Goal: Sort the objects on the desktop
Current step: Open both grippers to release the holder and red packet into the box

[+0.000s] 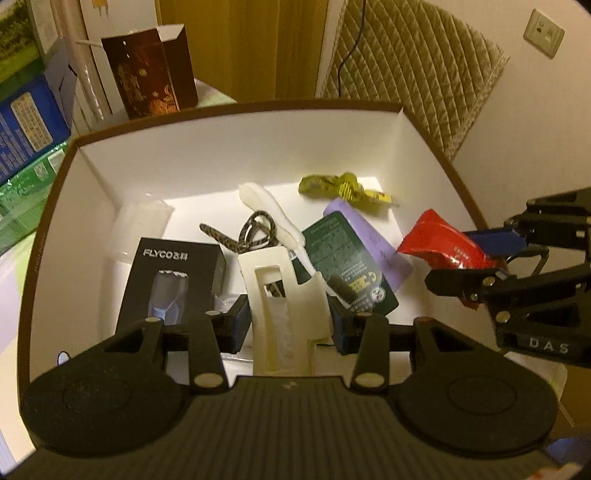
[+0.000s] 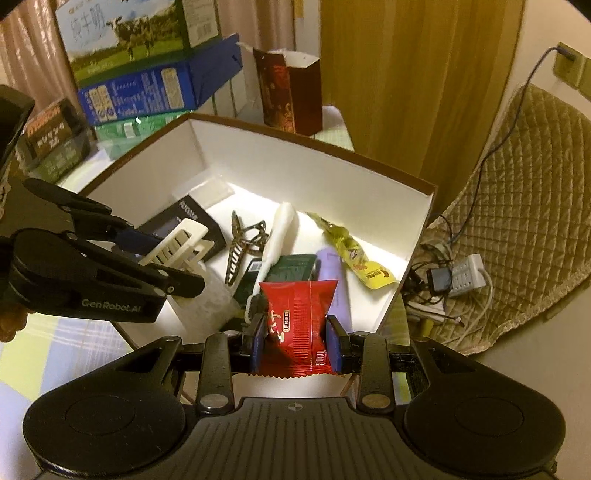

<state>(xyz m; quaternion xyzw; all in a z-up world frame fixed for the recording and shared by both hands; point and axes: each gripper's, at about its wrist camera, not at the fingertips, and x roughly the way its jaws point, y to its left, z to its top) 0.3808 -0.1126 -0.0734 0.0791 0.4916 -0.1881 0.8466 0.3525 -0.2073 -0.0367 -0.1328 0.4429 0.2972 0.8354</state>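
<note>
— White card on the inside and a brown rim outside: that is the open box sitting on the table, and both grippers are hanging over it. Behind it a yellow curtain is hanging, a quilted olive cushion is leaning against the wall, and a wall socket is showing above it

— What is lying inside?

— One black shaver carton by the box's left wall, one clear plastic cup in the far left corner behind it, one patterned hair claw in the middle, one white brush-like handle crossing beside it, one dark green packet overlapping one lilac item, and one yellow sachet near the far right corner

— And the grippers?

— The left gripper is clamping one cream plastic clip upright between its narrow blue pads, over the box's near edge. The right gripper is pinching one red snack packet by its lower end, above the box's near right side

— Anything outside the box?

— One dark red gift bag is standing just past the far edge, stacked cartons are rising past the left side, and one white power strip with tangled cables is lying on the floor to the right
</note>
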